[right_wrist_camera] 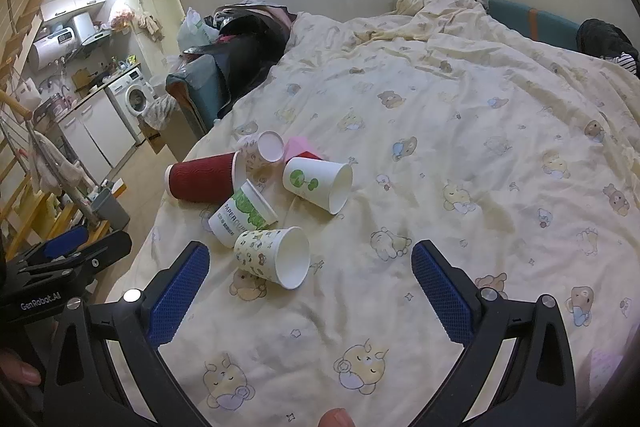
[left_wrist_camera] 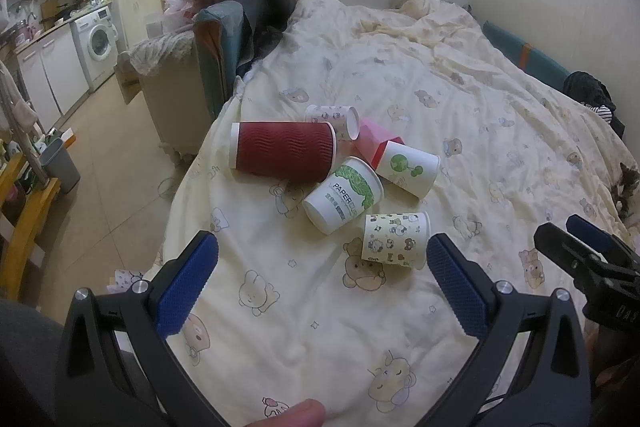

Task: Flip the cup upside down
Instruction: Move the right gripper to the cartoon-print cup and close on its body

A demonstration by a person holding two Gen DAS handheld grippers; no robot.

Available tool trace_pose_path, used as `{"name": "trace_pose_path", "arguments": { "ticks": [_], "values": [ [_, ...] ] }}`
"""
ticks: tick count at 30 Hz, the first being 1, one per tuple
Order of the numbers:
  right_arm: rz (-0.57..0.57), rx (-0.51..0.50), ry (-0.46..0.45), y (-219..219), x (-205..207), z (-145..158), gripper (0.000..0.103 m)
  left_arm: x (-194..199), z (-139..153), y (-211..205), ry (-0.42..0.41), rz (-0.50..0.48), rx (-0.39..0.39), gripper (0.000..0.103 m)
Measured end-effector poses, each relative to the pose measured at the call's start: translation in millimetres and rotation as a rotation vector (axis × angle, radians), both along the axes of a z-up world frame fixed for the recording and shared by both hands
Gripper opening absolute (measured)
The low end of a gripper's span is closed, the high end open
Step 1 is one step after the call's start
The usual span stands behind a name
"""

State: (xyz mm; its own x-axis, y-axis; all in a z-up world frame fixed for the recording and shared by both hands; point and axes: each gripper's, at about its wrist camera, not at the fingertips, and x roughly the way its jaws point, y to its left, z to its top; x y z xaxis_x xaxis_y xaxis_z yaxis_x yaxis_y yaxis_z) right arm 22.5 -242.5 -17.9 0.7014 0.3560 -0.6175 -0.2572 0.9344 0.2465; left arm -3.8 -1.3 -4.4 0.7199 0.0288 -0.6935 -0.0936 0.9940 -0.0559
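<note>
**Cups lie on their sides on the bed, both grippers wide and empty**

At the left, beyond the bed's edge, the floor drops away beside the red ribbed cup point(left_wrist_camera: 282, 151), the leftmost of the heap. To its right lie the "PAPER CUP" cup point(left_wrist_camera: 343, 195), the green-tree cup point(left_wrist_camera: 407, 168), a small printed cup point(left_wrist_camera: 333, 118) behind and a pink one point(left_wrist_camera: 370, 139), most of them touching. Nearest the grippers is the cartoon-print cup point(right_wrist_camera: 272, 256), on its side, mouth toward the right, just apart from the heap.

The risks, as I judge them: the quilt point(left_wrist_camera: 460, 115) is soft and rumpled, so an inverted cup may tip on its rim; a paper wall can crumple under a hard squeeze; nudging the heap could roll the red cup off the bed.

The left gripper point(left_wrist_camera: 322, 283) has its fingers point(left_wrist_camera: 188, 283) spread wide, holding and touching nothing. The right gripper point(right_wrist_camera: 310, 293) likewise stands wide apart and empty, the cartoon-print cup just ahead of its left finger.
</note>
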Motion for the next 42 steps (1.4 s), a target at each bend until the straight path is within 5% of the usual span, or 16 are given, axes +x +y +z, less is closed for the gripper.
{"name": "trace_pose_path", "arguments": {
  "ticks": [7,19,22,28,35,42],
  "values": [
    [0.043,0.019,0.066,7,10,0,0.103,14,10,12,0.073,0.028,-0.021,0.103],
    [0.358,-0.201,0.165,61,65,15,0.103,71,4,54,0.318,0.066,-0.039,0.103],
    [0.508,-0.327,0.230,88,79,6,0.103,81,-11,59,0.410,0.039,-0.050,0.103],
    [0.722,-0.531,0.321,130,96,-20,0.103,90,-34,71,0.466,0.066,-0.039,0.103],
    [0.825,-0.693,0.417,161,119,-56,0.103,102,-58,87,0.570,0.094,-0.091,0.103],
    [0.859,-0.712,0.529,170,138,-93,0.103,106,-70,87,0.619,0.086,-0.116,0.103]
  ]
}}
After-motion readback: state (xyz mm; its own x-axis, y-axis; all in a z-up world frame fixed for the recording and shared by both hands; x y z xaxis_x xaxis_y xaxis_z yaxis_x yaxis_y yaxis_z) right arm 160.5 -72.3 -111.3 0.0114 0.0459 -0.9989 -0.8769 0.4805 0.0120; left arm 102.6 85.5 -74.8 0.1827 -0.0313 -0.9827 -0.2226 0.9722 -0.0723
